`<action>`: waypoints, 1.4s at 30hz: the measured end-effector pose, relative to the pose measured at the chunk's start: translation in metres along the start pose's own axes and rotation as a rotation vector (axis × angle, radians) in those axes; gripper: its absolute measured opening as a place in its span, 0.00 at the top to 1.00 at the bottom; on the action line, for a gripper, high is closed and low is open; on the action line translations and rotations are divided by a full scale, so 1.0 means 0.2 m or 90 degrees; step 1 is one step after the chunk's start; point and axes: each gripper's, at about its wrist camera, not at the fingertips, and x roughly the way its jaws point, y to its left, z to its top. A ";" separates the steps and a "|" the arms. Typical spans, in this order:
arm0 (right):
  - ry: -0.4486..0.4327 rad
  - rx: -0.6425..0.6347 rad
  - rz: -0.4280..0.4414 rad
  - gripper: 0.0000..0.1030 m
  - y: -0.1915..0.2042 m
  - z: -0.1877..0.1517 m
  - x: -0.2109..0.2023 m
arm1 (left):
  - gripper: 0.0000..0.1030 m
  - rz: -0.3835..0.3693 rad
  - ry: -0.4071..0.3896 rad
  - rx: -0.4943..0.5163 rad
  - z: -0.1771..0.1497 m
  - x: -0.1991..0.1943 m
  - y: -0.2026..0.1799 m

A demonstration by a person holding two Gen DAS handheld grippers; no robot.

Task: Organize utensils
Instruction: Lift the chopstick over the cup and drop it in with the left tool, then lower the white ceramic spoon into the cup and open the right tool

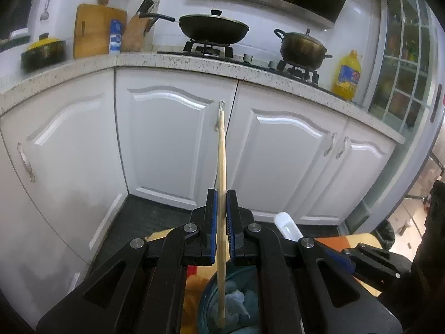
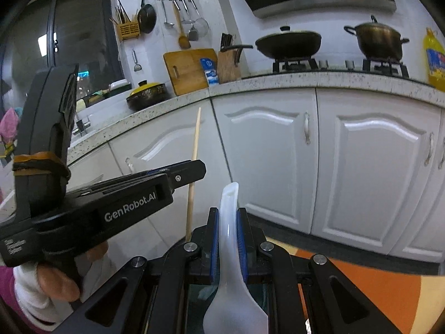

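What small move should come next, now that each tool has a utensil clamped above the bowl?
Probably lift both straight up a little before carrying anything away. The left tool is shut on the chopsticks, whose lower ends still dip into the glass bowl; the right tool grips the white spoon, its scoop low over that bowl. Moving sideways now could snag the rim.

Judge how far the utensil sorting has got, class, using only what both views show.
Done: nothing visibly put away yet. In hand: the left tool clamps wooden chopsticks; the right tool clamps a white spoon. Left: placing both; the glass bowl below them may be the destination.
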 end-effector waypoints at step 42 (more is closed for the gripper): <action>-0.074 0.046 0.086 0.88 -0.11 0.06 0.03 | 0.95 -0.005 0.029 -0.020 -0.09 -0.03 0.00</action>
